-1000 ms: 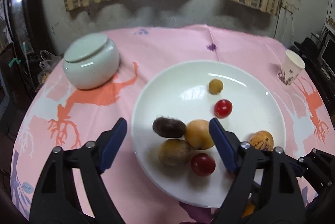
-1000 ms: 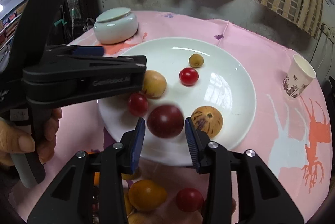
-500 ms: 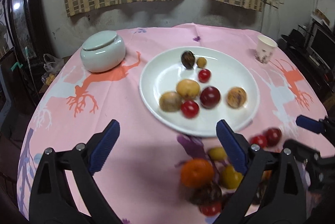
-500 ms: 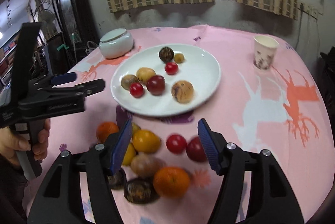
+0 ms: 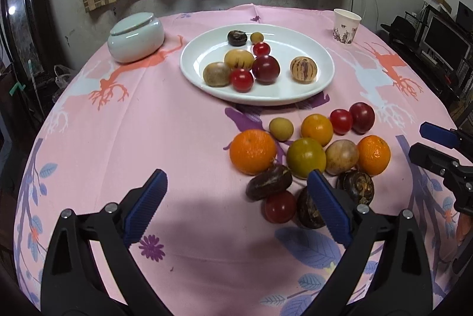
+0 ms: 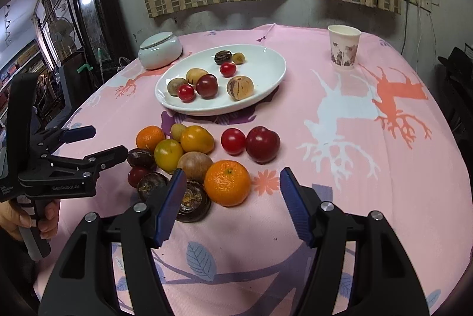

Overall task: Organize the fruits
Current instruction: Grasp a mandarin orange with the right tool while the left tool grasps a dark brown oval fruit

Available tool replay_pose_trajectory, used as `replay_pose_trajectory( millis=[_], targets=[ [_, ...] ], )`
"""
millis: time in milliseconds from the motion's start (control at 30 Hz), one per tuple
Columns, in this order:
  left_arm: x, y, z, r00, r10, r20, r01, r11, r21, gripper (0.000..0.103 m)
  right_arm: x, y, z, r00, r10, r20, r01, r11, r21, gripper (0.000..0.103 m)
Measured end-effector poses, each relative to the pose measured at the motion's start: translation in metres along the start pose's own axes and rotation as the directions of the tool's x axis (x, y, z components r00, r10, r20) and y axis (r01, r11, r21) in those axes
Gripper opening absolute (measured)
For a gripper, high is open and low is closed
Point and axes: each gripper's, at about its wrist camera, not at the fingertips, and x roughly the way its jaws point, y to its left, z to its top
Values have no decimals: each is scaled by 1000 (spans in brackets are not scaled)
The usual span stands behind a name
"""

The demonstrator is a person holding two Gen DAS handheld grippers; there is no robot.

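A white plate [image 5: 310, 50] [image 6: 266, 59] holds several fruits, among them a dark red plum [image 5: 265, 69] [image 6: 207, 85] and a striped melon-like fruit [image 5: 303, 69] [image 6: 240, 87]. A pile of loose fruits lies on the pink cloth in front of the plate: an orange [image 5: 253, 151], another orange [image 6: 227, 186], a red plum [image 6: 262, 144], cherry tomatoes and dark passion fruits. My left gripper [image 5: 236, 203] is open and empty, above the cloth left of the pile. My right gripper [image 6: 232, 205] is open and empty, just behind the near orange.
A pale lidded jar [image 5: 136, 37] [image 6: 160, 50] stands at the back left of the round table. A paper cup [image 5: 346, 25] [image 6: 343, 51] stands at the back right. Curtains and a wall lie behind; dark furniture flanks the table.
Both grippers have pulled back from the plate toward the near table edge. The right gripper let go of the dark red plum, which now lies on the plate. Both are open.
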Motion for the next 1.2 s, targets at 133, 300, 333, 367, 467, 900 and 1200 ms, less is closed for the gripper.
replay_pose_trajectory(
  millis=[133,300,333,367,467,900,1200],
  targets=[
    [2,3,-4,1000,5,13,-5,1000,-7,97,2,-6,-6,1000,25,-5,-25,1000,17,66],
    [5,9,-8,999,23,28,-23,1000,5,97,1,-20,-7,999,-21,33,19,997,69,66],
    [5,10,-8,999,14,29,-14,1000,6,97,2,-19,-8,999,-25,35,23,998,62,66],
    [6,11,-7,1000,4,28,-4,1000,7,97,5,-17,-10,999,-20,28,19,999,51,66],
    [8,12,-8,1000,-4,16,4,1000,9,98,15,-6,-14,1000,-13,0,13,1000,7,66],
    [19,12,-13,999,-23,-32,23,1000,1,98,49,8,-15,993,-89,-72,88,996,-13,60],
    [21,17,-13,999,-29,-42,28,999,-23,98,70,8,-2,988,-62,-140,63,998,-2,45]
  ],
)
